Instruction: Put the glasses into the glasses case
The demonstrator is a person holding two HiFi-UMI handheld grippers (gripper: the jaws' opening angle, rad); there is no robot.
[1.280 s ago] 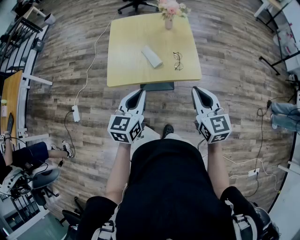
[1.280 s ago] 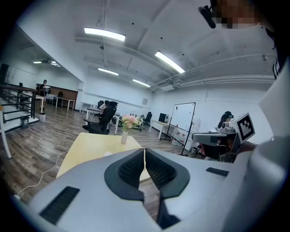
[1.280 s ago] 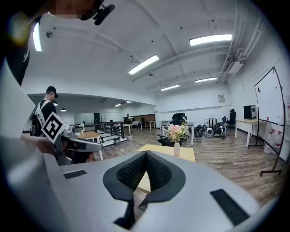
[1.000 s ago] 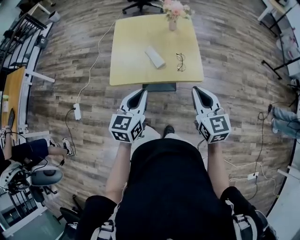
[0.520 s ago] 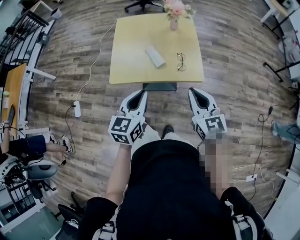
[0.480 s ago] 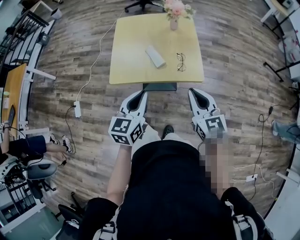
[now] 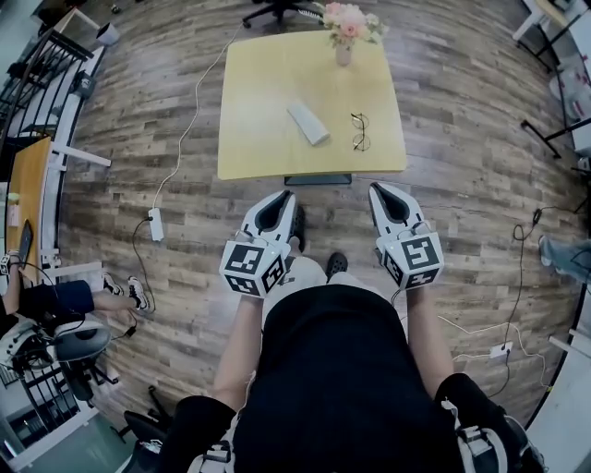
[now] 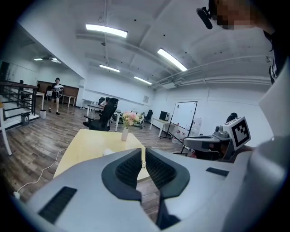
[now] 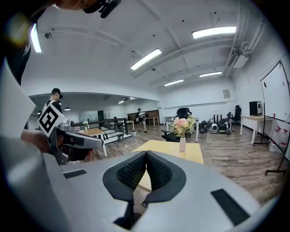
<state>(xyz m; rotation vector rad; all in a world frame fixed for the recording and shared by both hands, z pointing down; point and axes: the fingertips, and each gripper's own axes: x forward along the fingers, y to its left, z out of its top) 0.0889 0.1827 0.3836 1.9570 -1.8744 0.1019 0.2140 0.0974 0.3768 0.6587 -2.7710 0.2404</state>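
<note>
Item 1. Worktop (image 7: 259,139): square, pale yellow wood top, standing on a plank floor (image 7: 462,166) ahead of the person.

Item 2. Glasses (image 7: 360,131): thin dark frame, lying flat on the worktop toward its right side and near its front edge. Nothing touches them. Whether the arms are folded cannot be made out.

Item 3. Glasses case (image 7: 308,122): pale oblong, lying at a slant near the middle of the worktop, just left of the glasses and apart from them. Whether its lid is up or down cannot be told from here.

Item 4. Vase (image 7: 343,54) with pink flowers (image 7: 347,20): upright at the far edge of the worktop, well apart from the glasses and the case.

Item 5. Left tool (image 7: 287,195): held in front of the person's body, short of the worktop's near edge and over the floor, pointing toward the worktop. Jaws closed together, nothing between them. Marker cube (image 7: 252,268) at its rear.

Item 6. Right tool (image 7: 377,188): held level with the left one, also short of the worktop's near edge and pointing toward it. Jaws closed pad to pad, empty. It touches nothing on the worktop.

Item 7. Surroundings: white power strip (image 7: 155,224) on the floor to the left, with a cable (image 7: 189,111) running past the worktop; office chair (image 7: 272,9) beyond the far edge; whiteboard (image 8: 186,118) on the right side of the room.
</note>
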